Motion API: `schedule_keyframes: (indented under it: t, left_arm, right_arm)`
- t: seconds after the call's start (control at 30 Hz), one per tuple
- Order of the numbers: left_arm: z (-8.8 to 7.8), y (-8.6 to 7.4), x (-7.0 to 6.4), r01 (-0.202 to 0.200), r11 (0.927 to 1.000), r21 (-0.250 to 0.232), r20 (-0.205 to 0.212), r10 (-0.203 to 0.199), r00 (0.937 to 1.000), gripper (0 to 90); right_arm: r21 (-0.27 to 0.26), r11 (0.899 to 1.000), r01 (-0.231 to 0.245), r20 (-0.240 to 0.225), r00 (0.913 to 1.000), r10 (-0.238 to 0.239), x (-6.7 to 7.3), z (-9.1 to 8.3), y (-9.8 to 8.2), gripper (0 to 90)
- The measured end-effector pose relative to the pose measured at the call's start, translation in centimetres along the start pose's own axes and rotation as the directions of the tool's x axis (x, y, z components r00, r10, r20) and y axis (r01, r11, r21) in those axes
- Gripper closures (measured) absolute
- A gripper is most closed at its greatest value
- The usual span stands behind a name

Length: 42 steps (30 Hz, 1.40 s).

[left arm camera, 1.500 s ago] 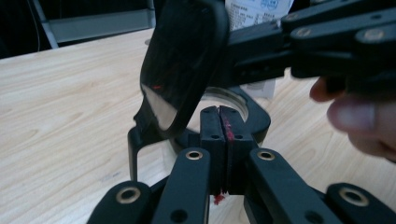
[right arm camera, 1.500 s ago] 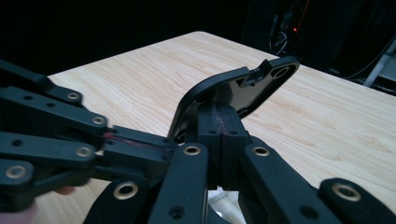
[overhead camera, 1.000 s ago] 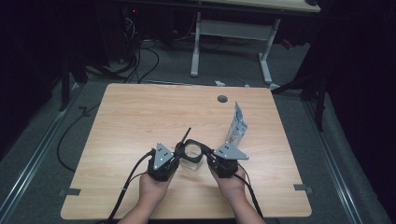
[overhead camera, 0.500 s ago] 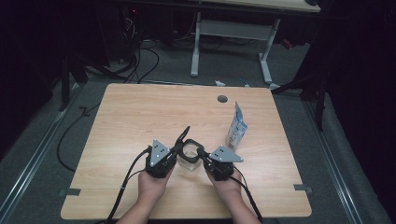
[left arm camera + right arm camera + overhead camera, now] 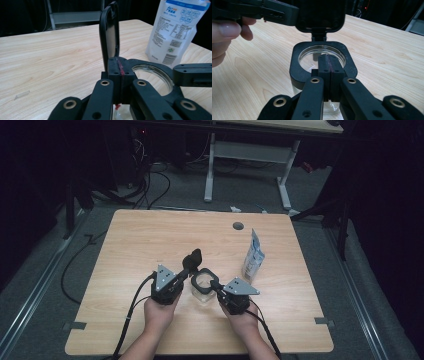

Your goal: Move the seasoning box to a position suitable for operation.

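The clear jar [image 5: 202,290] stands on the bench [image 5: 150,235] in the lower middle of the high view, between the two hands. It looks like glass or hard plastic with a black square collar: stiff, smooth, probably slippery at the wall and breakable, so the collar is the safer place to take hold. Its black hinged lid [image 5: 192,261] stands open and upright. The left gripper [image 5: 119,65] has its fingers closed together at the lid's edge. The right gripper [image 5: 329,63] has its fingers also closed tight, over the collar's near rim. The white pouch [image 5: 252,256] stands to the right, apart.
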<state>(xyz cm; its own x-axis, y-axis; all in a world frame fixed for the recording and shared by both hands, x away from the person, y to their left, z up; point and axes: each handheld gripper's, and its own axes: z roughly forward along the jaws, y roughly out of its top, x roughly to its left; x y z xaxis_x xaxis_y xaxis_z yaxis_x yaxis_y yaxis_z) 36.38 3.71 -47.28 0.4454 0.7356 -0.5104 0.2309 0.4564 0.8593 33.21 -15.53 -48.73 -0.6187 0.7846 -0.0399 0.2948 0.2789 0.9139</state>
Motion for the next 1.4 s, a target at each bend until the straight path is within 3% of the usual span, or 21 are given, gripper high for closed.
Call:
schedule_keyframes:
  t: [0.2,0.33,0.5,0.6,0.8,1.4]
  left_arm:
    - [-0.7,-0.4,0.3,-0.008,1.0000,0.001,0.005,0.008,1.0000,89.3]
    - [-1.3,-1.3,1.3,-0.015,0.9996,0.024,-0.014,0.015,0.9998,90.0]
    - [-1.9,-2.7,2.4,-0.005,0.9981,0.062,-0.038,0.007,0.9993,90.0]
    - [-2.3,-3.3,2.6,-0.007,0.9974,0.072,-0.037,0.010,0.9993,90.0]
    - [-3.2,-3.1,3.0,-0.018,0.9970,0.076,-0.034,0.020,0.9992,90.0]
    - [-5.6,-2.6,4.2,-0.018,0.9952,0.097,-0.030,0.021,0.9993,87.4]
  right_arm:
    - [0.002,1.000,0.000,0.002,1.0000,0.000,-0.2,-0.3,0.1,90.0]
    - [-0.031,0.999,-0.042,0.048,0.9979,0.043,-1.8,-1.3,0.1,90.0]
    - [0.022,0.997,-0.079,0.099,0.9921,0.076,-3.8,-0.9,-1.0,90.0]
    - [0.066,0.996,-0.061,0.101,0.9934,0.054,-4.1,0.4,-1.5,90.0]
    - [0.104,0.994,-0.046,0.078,0.9962,0.038,-3.5,2.1,-1.9,90.0]
    - [0.083,0.996,-0.023,0.036,0.9992,0.020,-0.8,1.1,-2.2,90.0]
